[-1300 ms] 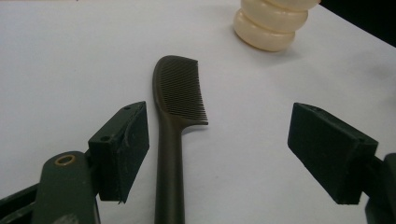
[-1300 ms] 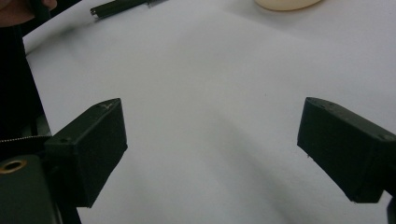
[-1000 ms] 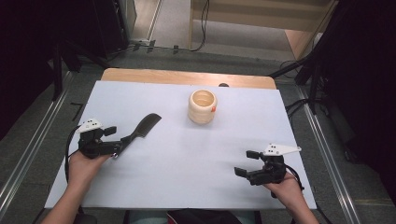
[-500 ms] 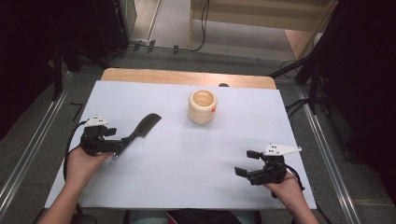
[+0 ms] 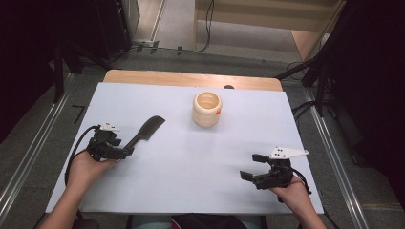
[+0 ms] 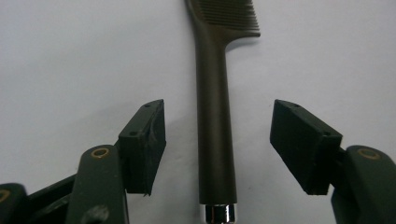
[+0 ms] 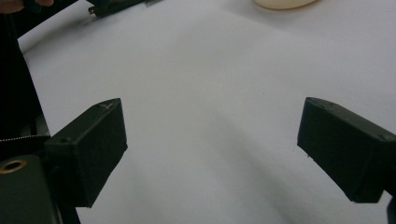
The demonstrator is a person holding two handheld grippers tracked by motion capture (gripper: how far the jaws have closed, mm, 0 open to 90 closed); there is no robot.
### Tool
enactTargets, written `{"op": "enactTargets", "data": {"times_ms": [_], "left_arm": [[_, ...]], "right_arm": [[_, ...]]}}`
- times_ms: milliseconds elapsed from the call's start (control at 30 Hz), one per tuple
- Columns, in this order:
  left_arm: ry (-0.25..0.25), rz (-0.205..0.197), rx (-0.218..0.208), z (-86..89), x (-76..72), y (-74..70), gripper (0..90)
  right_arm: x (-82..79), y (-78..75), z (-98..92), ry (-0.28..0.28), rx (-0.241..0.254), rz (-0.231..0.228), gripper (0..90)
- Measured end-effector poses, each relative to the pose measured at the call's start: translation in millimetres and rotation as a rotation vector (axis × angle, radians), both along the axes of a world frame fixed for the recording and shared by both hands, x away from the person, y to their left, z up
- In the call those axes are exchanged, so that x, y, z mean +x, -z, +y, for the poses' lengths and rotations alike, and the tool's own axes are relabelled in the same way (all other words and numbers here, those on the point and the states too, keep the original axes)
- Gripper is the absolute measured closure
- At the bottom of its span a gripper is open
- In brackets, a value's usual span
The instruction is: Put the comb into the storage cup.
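Comb (image 5: 145, 132) is lying flat on the white counter (image 5: 191, 191), at its left side, with the teeth end pointing away toward the far middle and the handle reaching back to the left gripper (image 5: 125, 151). In the left gripper view the comb (image 6: 215, 130) handle is being straddled by the two jaws, which have just been closing; a gap is being left on each side, so nothing is being pressed yet and the left gripper (image 6: 217, 144) is unclenched. A metal cap is being shown at the near end of the handle. The right gripper (image 5: 252, 167) is being held near the right front of the counter, well apart from the comb, its jaws spread wide with bare counter between them, as the right gripper (image 7: 212, 149) view confirms. A cream cup (image 5: 207, 109) is standing upright near the far middle, apart from the comb.
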State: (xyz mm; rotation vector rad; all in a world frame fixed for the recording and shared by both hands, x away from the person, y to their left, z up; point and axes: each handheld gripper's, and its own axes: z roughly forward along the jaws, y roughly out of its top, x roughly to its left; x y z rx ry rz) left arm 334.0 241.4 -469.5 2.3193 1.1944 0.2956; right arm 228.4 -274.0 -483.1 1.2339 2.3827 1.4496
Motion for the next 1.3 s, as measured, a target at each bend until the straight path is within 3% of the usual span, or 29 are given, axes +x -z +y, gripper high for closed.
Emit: {"op": "enactTargets", "data": {"times_ms": [200,367,567,733,867,1000,1167,1300], "left_arm": [[-0.002,0.008,0.037,-3.2,0.4,3.8,45.5],[0.010,0.004,0.086,-7.1,-0.6,8.3,57.5],[0.014,0.000,0.099,-10.5,-1.6,9.1,65.8],[-0.006,-0.001,0.083,-10.7,-2.4,10.8,70.2],[-0.030,0.030,0.040,-6.7,1.2,11.5,72.0],[-0.029,0.017,0.046,-7.0,-0.6,11.9,72.9],[-0.043,0.015,0.008,-3.3,-1.0,12.3,73.1],[-0.057,0.037,-0.035,1.9,1.1,10.9,73.1]], "right_arm": [[0.0,0.0,0.1,0.001,0.000,0.002,6.6],[0.0,0.0,0.0,-0.001,0.000,-0.001,6.6],[0.0,0.1,-0.1,-0.001,-0.002,-0.002,6.6],[0.0,0.4,0.5,-0.002,-0.007,-0.002,6.6],[0.1,0.5,1.6,-0.004,-0.012,0.005,6.6],[0.1,0.8,3.1,-0.010,-0.015,0.004,6.6],[0.7,0.6,2.7,-0.010,-0.011,-0.001,6.6],[0.8,0.4,2.3,-0.009,-0.013,-0.004,6.6]]}}
